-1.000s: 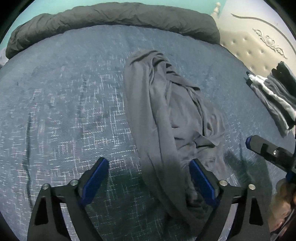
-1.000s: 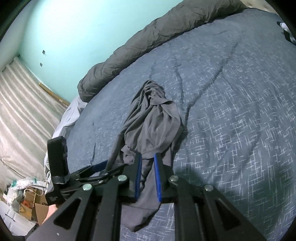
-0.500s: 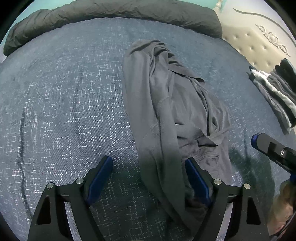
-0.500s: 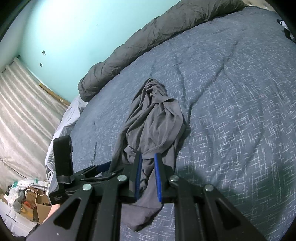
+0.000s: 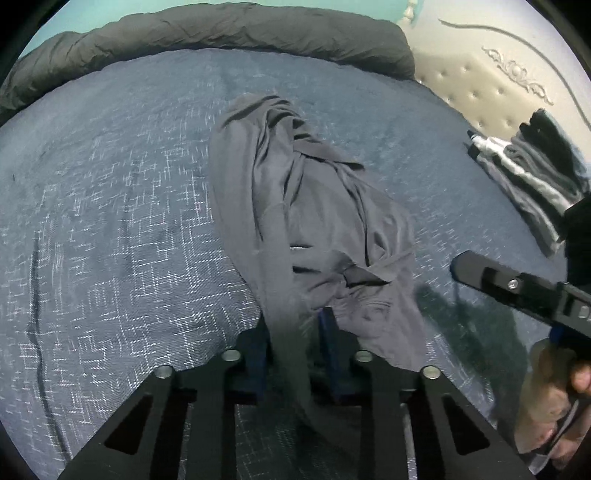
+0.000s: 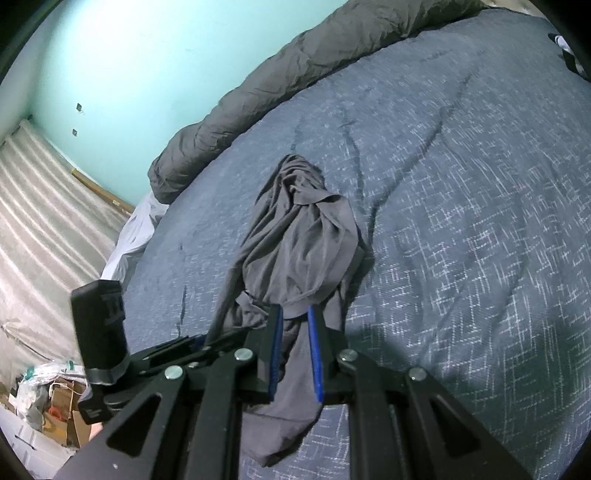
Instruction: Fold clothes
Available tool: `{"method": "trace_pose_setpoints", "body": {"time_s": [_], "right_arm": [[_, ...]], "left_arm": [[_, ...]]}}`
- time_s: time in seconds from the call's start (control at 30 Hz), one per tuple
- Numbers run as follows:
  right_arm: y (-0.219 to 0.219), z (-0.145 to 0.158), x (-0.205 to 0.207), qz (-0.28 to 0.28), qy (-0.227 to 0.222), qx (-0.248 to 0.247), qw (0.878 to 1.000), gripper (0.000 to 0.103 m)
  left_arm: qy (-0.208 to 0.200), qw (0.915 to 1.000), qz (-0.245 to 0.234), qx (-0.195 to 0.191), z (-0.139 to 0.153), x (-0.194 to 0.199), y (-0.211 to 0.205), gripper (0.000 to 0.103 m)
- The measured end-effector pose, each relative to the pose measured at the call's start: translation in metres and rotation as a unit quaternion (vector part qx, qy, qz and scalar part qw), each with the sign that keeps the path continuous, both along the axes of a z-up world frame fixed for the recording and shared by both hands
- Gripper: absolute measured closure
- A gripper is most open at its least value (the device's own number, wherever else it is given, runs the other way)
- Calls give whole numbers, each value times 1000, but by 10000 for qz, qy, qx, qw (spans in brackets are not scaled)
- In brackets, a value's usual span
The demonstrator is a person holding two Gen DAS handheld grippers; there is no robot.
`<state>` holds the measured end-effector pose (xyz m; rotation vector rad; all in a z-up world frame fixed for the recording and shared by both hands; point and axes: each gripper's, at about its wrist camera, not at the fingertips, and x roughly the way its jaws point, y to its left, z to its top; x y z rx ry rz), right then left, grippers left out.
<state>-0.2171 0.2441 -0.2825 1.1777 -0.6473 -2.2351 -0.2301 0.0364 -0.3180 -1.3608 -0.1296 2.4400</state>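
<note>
A crumpled grey garment (image 5: 295, 206) lies lengthwise on the blue patterned bedcover (image 5: 110, 221). My left gripper (image 5: 293, 332) is shut on the garment's near end, and a fold of cloth runs down between its blue pads (image 5: 330, 332). The right gripper (image 5: 517, 288) shows at the right of the left wrist view, with a hand (image 5: 546, 398) behind it. In the right wrist view my right gripper (image 6: 295, 325) is shut on another near edge of the grey garment (image 6: 299, 251), which hangs below its fingers. The left gripper's body (image 6: 99, 321) stands close at the left.
A rolled dark grey duvet (image 5: 221, 33) lines the bed's far edge. A stack of folded clothes (image 5: 528, 173) sits by the cream padded headboard (image 5: 480, 85). Beyond the bed's left side are a white sheet (image 6: 136, 229), striped flooring and cardboard boxes (image 6: 55, 398).
My left gripper went from wide open around the garment's near end to shut on it. The right gripper stayed shut on the cloth and hardly moved.
</note>
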Motion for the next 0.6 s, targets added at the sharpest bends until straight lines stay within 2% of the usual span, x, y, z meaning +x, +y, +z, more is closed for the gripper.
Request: {"method": "trace_pose_setpoints", "body": {"time_s": [0.1,0.13,0.17,0.23,0.5,0.6], "right_arm": [[1,-5,-5,-79,-146,62,9998,89],[2,-7,-6,-118,-202,89,9997,85],[3,-10,-8,-163,-258,121,9995,76],[4,-14,-11,-248,-386,162,9988,69],[3,-32,-9,-332,-813,272,9958,68],[2,-33,-8,-302,-821,274,9958,65]], "left_arm": [[26,9999,-13,111,3,4,-2,88],[35,9999,-17,148,5,5,-2,89],[43,9998,-21,185,6,6,-3,89],[61,9996,-30,258,8,8,-4,89],[119,9989,-107,449,20,29,-15,93],[153,9987,-118,469,23,36,-16,93]]}}
